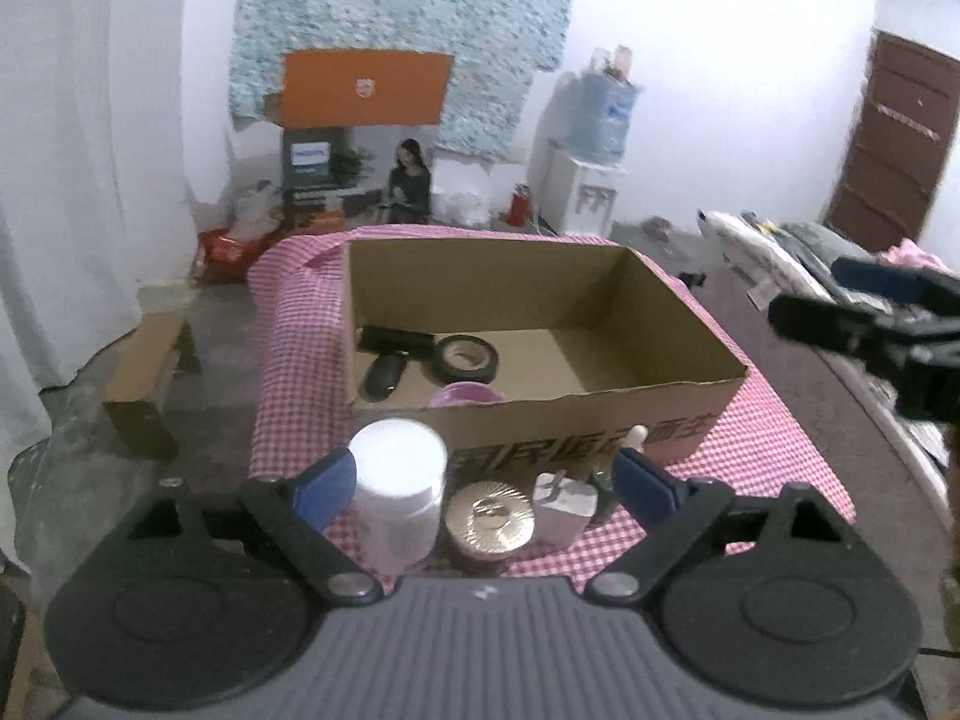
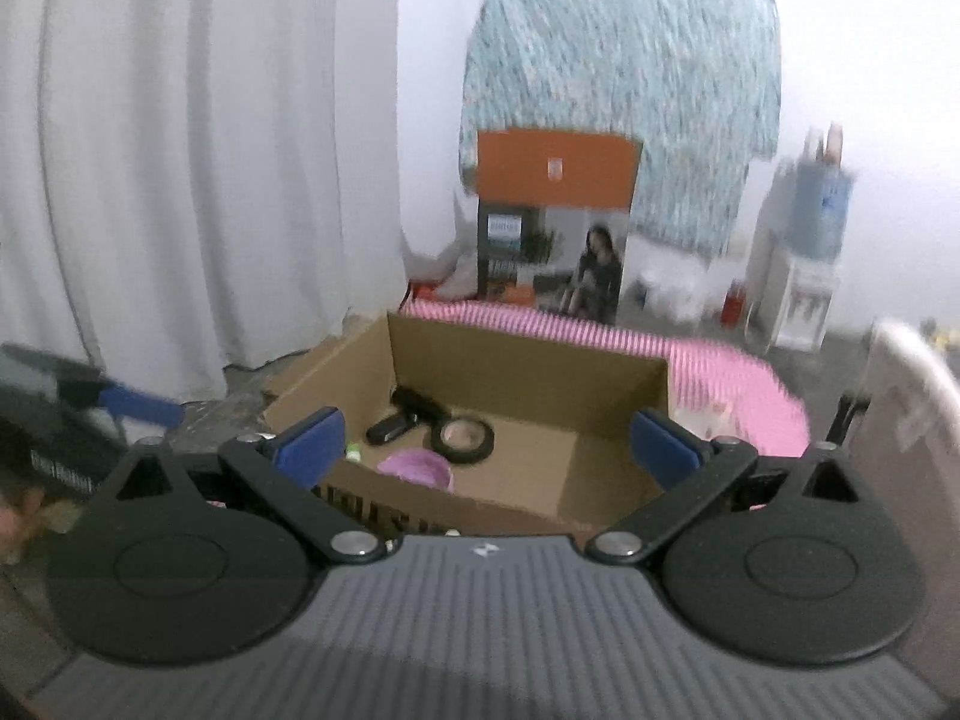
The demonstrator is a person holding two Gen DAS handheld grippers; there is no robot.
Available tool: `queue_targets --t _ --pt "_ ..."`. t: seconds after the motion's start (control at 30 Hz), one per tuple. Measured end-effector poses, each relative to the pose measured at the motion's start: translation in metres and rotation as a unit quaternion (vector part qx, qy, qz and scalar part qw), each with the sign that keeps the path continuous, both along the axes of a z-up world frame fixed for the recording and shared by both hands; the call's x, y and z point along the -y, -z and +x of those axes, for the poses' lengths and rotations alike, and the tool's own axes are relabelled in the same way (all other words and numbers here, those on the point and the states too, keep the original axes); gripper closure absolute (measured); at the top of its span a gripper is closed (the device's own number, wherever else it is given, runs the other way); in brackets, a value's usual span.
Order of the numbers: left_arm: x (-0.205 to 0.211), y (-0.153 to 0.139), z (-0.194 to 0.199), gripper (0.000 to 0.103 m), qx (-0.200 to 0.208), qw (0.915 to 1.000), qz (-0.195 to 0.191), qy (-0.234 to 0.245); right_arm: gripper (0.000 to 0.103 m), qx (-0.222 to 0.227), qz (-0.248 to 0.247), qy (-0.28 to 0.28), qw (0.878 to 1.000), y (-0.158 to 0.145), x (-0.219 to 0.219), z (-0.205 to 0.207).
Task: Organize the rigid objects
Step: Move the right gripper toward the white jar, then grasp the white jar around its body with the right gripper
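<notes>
Cardboard box sat on the pink-checked counter, open-topped, and I could see it was partly filled. Inside lay a black tape roll, a dark cylinder-like gadget against the far-left wall, a small black fob-shaped item beside it, and a purple lid-like piece tucked near the front wall. So I judged roughly half the job done.

Left to go, standing on the counter just in front of the box: a white bottle, a gold-lidded jar next to it, and a small white boxy item to the right, with something darker behind it that I couldn't make out.

My left tool hung over that row with its blue pads spread wide, the white bottle just inside the left pad, nothing pinched. My right tool faced the box from the near edge, spread as wide as it goes, empty, with the box interior framed between the pads. In the left wrist view the right tool showed at the far right edge, well clear of the box.

My guess was the white bottle would be the next pick, being closest to the left tool.
</notes>
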State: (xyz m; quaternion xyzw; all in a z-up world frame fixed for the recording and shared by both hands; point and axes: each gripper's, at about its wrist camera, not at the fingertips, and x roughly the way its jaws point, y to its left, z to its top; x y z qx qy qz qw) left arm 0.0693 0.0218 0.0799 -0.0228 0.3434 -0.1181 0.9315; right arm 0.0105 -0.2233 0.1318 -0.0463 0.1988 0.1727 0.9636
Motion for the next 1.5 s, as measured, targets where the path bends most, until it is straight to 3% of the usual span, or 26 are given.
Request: queue_targets --t 0.37,0.6,0.77,1.0,1.13,1.5 --pt "-0.017 0.039 -0.008 0.010 0.010 0.9991 0.023 -0.034 0.001 -0.009 -0.007 -0.078 0.997 0.008 -0.059 -0.005" --pt "-0.023 0.055 -0.002 0.011 0.017 0.9984 0.036 -0.041 0.001 -0.078 0.023 -0.128 0.988 0.031 -0.094 0.016" --pt "-0.022 0.065 0.010 0.018 0.020 0.9988 0.031 -0.032 0.001 -0.126 0.075 -0.158 0.976 0.043 -0.112 0.040" --pt "-0.019 0.076 0.025 0.033 0.016 0.9989 0.040 -0.019 0.002 -0.201 0.121 -0.146 0.961 0.068 -0.121 0.080" --pt "-0.017 0.081 0.030 0.041 0.011 0.9988 0.046 -0.009 0.004 -0.220 0.130 -0.141 0.956 0.078 -0.125 0.089" --pt "-0.020 0.087 0.036 0.049 0.014 0.9993 0.033 -0.007 0.041 -0.245 0.126 -0.142 0.951 0.091 -0.137 0.101"
